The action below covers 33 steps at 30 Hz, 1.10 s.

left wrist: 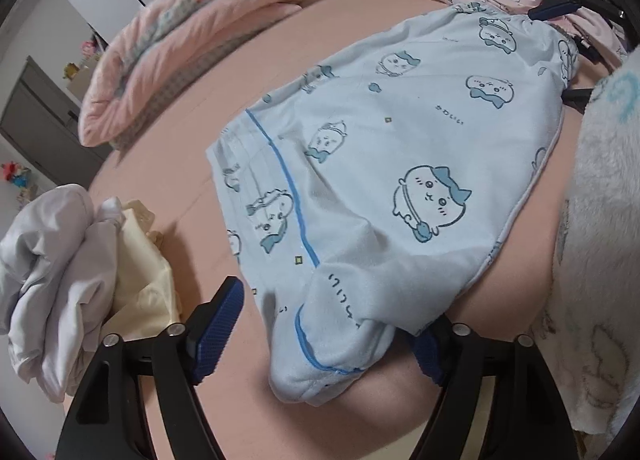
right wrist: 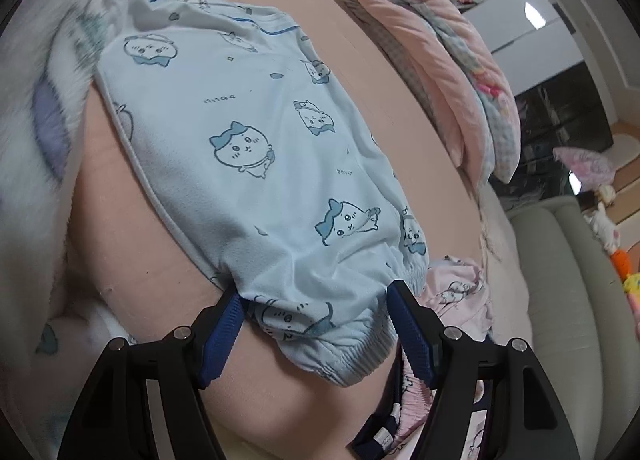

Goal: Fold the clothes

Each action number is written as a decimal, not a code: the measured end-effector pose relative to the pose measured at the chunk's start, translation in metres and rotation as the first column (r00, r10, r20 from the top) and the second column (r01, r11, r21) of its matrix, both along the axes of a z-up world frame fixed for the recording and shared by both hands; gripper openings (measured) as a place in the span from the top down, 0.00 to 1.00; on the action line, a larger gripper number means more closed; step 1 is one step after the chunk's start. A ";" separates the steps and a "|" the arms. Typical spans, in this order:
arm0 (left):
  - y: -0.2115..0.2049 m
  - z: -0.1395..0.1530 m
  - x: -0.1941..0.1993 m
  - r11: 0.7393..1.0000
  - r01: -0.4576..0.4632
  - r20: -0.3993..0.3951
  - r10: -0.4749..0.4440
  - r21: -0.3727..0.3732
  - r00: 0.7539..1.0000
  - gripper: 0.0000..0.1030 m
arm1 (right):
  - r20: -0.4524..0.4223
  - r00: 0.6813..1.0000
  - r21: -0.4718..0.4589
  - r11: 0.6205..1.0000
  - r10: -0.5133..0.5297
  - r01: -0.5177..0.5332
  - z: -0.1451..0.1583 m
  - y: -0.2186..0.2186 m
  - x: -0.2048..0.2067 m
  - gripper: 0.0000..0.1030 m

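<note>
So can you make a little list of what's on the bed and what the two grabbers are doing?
surface: pink bed sheet
main garment: light blue pyjama bottoms with cartoon animal print, lying flat
left gripper: open, jaws either side of the cuff end
right gripper: open, jaws either side of the elastic waistband end
left of the pyjamas: white and cream clothes pile
near the waistband: pink printed garment
far side: folded pink quilt
fold: not yet started
</note>
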<state>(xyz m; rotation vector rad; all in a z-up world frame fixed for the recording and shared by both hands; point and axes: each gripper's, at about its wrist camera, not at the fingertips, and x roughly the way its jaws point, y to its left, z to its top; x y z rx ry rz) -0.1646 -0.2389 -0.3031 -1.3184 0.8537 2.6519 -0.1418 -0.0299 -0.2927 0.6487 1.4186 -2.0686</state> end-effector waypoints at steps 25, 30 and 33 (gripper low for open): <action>0.014 -0.003 0.003 0.986 0.160 0.001 -0.160 -0.042 0.987 0.66 | 0.269 0.960 -0.140 0.983 -0.080 0.122 0.007 0.017 -0.027 0.50; 0.008 0.004 -0.003 0.995 0.091 0.057 -0.093 0.037 0.994 0.84 | 0.358 0.925 -0.168 0.966 -0.125 0.196 0.018 0.020 -0.044 0.71; 0.000 0.013 -0.009 0.993 0.038 0.080 -0.046 0.108 0.996 0.85 | 0.436 0.887 -0.214 0.941 -0.150 0.264 0.029 0.025 -0.057 0.78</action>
